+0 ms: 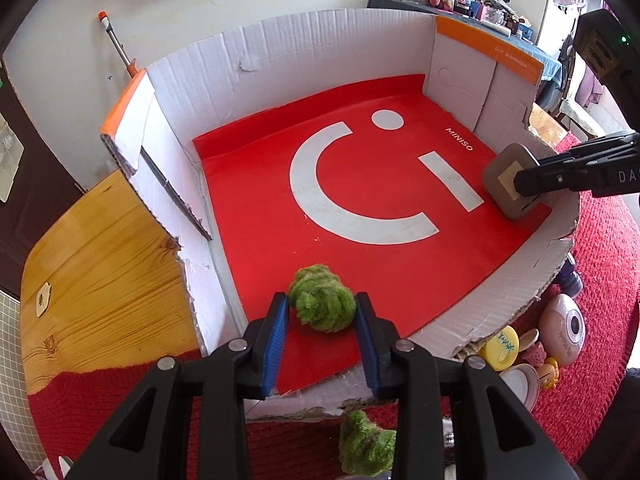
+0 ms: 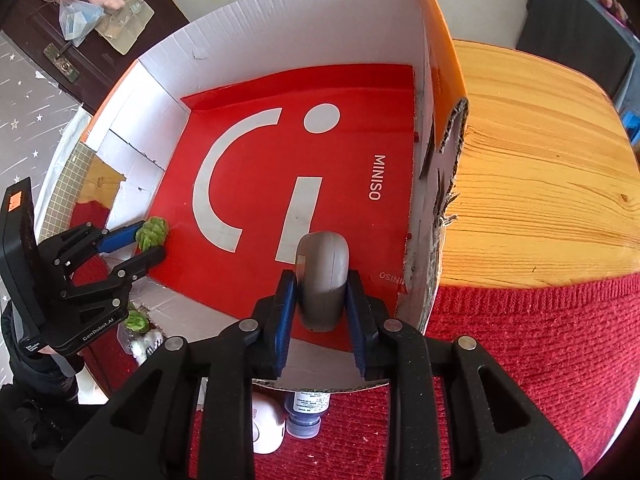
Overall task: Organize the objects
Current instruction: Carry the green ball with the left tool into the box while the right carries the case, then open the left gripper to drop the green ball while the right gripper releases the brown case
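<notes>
**Desk:** What are we looking at, and what could go wrong from here?

**Operator:** I am holding both grippers over the cardboard box [image 1: 304, 52] lined with a red bag [image 1: 360, 248], standing on the wooden surface [image 2: 540, 152]. The risk is on the right: the grey rounded case [image 2: 323, 280] is standing on its edge near the box's right wall, so it is likely to topple or roll when I am letting go. On the left, the fuzzy green ball [image 1: 322, 304] is sitting at the near edge; its fibres could be snagging on a pad and dragging it back out over the low torn wall.

**Desk:** And the jaws?

**Operator:** The left gripper [image 1: 322, 312] is bracketing the ball with its jaws barely parted, the blue pads [image 1: 276, 340] looking slack against the fluff; I am reading that as released, not clenched. The right gripper [image 2: 322, 304] is flanking the case just as narrowly, seemingly grazing its sides rather than squeezing. More items, including a second green ball [image 1: 366, 444], are waiting on the red knitted cloth [image 2: 520, 340] outside.
</notes>
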The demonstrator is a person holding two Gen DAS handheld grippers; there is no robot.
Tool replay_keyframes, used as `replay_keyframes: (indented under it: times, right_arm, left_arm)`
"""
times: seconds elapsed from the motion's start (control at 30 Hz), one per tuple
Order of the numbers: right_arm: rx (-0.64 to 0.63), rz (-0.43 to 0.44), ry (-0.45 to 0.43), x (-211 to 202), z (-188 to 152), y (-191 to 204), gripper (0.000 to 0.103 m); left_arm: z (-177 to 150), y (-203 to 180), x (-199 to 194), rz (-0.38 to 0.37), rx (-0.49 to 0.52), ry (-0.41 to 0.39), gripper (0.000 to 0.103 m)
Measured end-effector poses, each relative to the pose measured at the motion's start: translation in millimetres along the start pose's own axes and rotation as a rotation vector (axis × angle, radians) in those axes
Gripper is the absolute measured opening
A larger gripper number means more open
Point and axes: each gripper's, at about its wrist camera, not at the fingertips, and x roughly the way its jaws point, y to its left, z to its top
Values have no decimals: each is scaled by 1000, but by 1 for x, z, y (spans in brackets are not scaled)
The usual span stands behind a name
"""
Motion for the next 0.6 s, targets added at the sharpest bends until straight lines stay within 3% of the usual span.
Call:
replay_keyframes:
  times: [0.27,0.33,0.43,0.6]
  right_arm:
    - [-19,-28,19,1,0,4,31]
    - [-28,-19,24,1,1,6,46]
    - [-45,-43,13,-2,2,13,60]
    - [-48,-58,22,-2,5,12,61]
  left_arm:
    - [0,-1,0,-3,2,0,40]
    - [0,-1,-1,-5,1,-1,40]
    - [1,-1,0,-10,-2,1,43]
    - [2,-2,0,-13,-2,-1,44]
